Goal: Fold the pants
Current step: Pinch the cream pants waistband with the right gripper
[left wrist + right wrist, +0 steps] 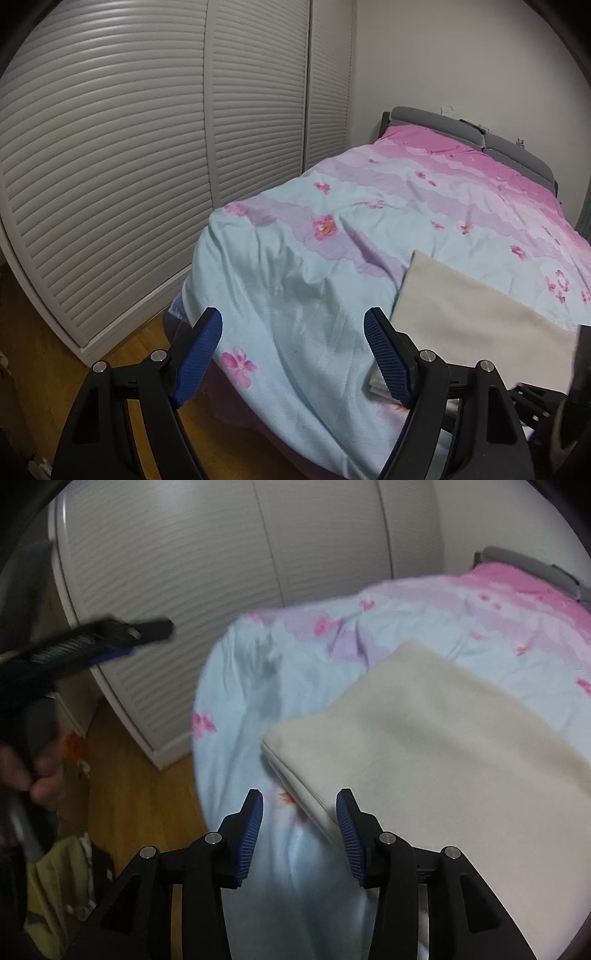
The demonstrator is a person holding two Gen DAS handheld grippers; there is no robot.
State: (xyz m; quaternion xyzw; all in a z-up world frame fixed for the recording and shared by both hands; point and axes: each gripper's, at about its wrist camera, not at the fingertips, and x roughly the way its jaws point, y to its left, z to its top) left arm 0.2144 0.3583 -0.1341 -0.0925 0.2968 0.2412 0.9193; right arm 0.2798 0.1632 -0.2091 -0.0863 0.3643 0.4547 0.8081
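Observation:
The cream pants (424, 746) lie folded in a flat rectangle on the bed's near corner; in the left wrist view they (480, 328) show at the lower right. My right gripper (299, 805) is open and empty, just above the folded edge nearest me. My left gripper (293, 323) is open and empty, over the blue part of the duvet to the left of the pants. It also shows blurred at the left of the right wrist view (110, 638), raised off the bed.
The bed carries a blue-to-pink flowered duvet (332, 240) with a grey headboard (480, 136) at the far end. White louvred wardrobe doors (129, 166) stand to the left. Wooden floor (140, 782) lies between bed and wardrobe, with yellow-green cloth (62, 878) at the lower left.

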